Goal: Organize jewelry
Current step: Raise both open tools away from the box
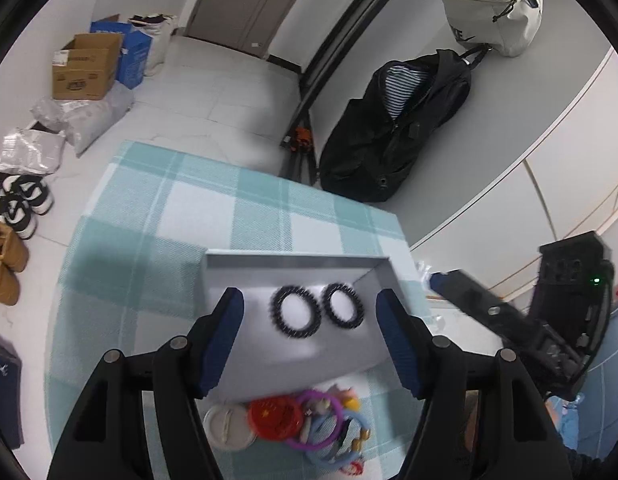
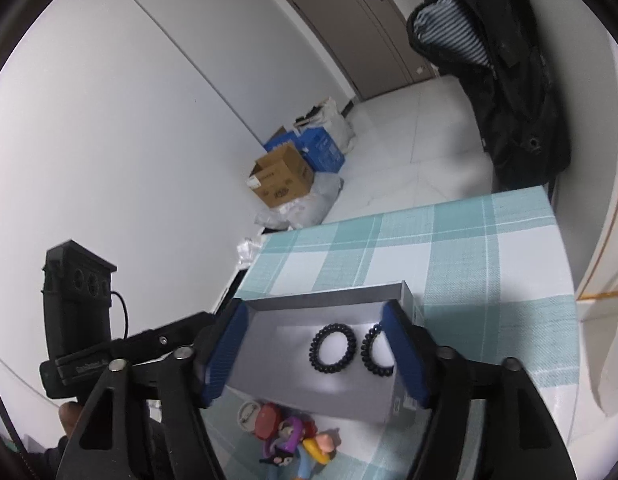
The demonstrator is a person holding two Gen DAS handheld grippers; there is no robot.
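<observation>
Jewelry pile sits tangled on the checked cloth just below your two empty, spread grippers.

Your left gripper and right gripper both stand released, holding nothing. Reach into that tangle and you risk lifting several linked pieces at once. Beyond, the grey tray already holds two black coil ties; a careless drop could knock them.

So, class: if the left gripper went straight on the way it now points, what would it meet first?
Probably the left hair tie lying in the grey box; the open left gripper frames both ties. Depth is unclear, so it might meet the box floor first.
</observation>
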